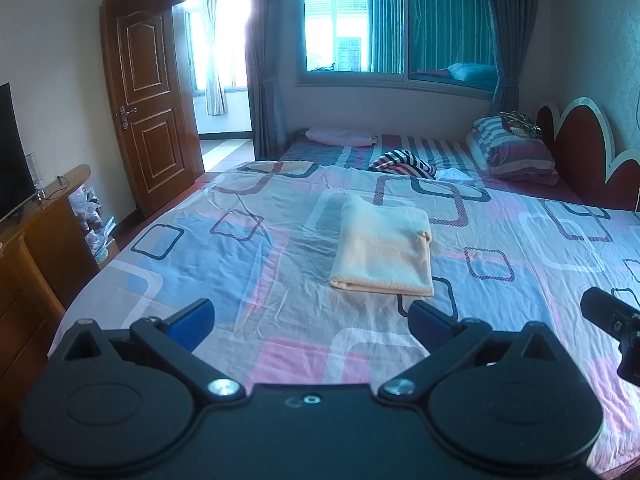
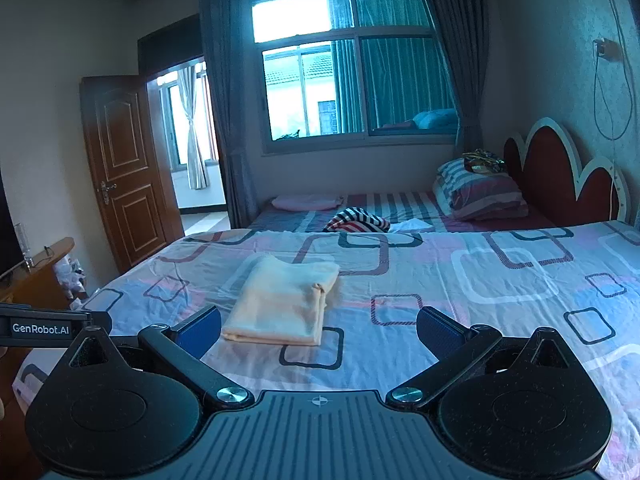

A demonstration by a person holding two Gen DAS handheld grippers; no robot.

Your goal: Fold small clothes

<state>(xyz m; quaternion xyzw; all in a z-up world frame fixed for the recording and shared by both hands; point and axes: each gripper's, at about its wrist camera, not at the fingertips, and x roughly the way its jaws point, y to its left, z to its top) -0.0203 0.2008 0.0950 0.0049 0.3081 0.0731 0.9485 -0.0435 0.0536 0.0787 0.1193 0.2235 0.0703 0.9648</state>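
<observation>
While both grippers hover level above the near edge of the bedsheet, the left gripper and right gripper have their jaws spread wide, holding nothing. Folded into a rectangle, the cream garment lies mid-bed, just beyond their blue fingertips.

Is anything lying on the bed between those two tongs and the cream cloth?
Nothing visible. Only bare patterned bedsheet separates the open left tongs and the open right tongs from the folded cream cloth. The striped garment lies well beyond it.
</observation>
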